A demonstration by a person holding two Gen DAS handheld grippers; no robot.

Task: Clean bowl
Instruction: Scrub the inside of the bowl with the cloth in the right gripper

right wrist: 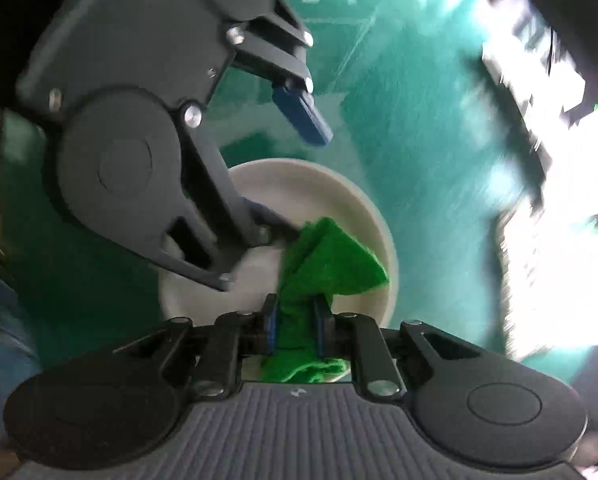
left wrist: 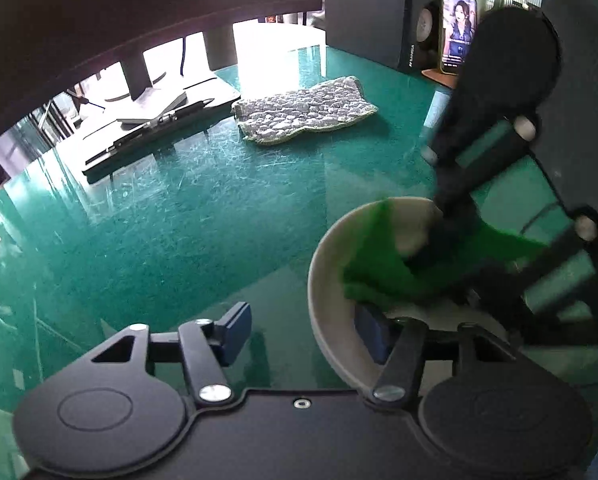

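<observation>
Wiping stage of the bowl-cleaning task, seen from both wrist cameras. The bowl (left wrist: 331,280) — pale, round and shallow — stands on the green tabletop (left wrist: 179,220). In the left wrist view it lies to the near right.

The right gripper (right wrist: 295,326) has its fingers pressed together on a green cloth (right wrist: 331,256), pinching a bunched fold. The free part of the cloth fans forward from the fingertips and lies inside the bowl, against its right-hand inner wall as the right wrist view shows it. The cloth thus lies straight ahead of these fingers, along their own axis, with the bowl's hollow directly beyond and below.

The left gripper (left wrist: 303,334) has its fingers spread wide. One blue pad (left wrist: 373,338) sits inside the bowl near the rim; the other (left wrist: 235,328) stands outside, over bare tabletop. The rim therefore runs between the two fingers, yet no squeeze on it is evident — this reads as steadying rather than a firm hold.

Decisive relation: the cloth is carried by the right gripper, which is the one placed to sweep; the left straddles the near wall and can brace it. Motion blur in the right wrist view suggests that a sweep is under way.

A grey quilted mat (left wrist: 305,110) lies well apart, at the far side.
</observation>
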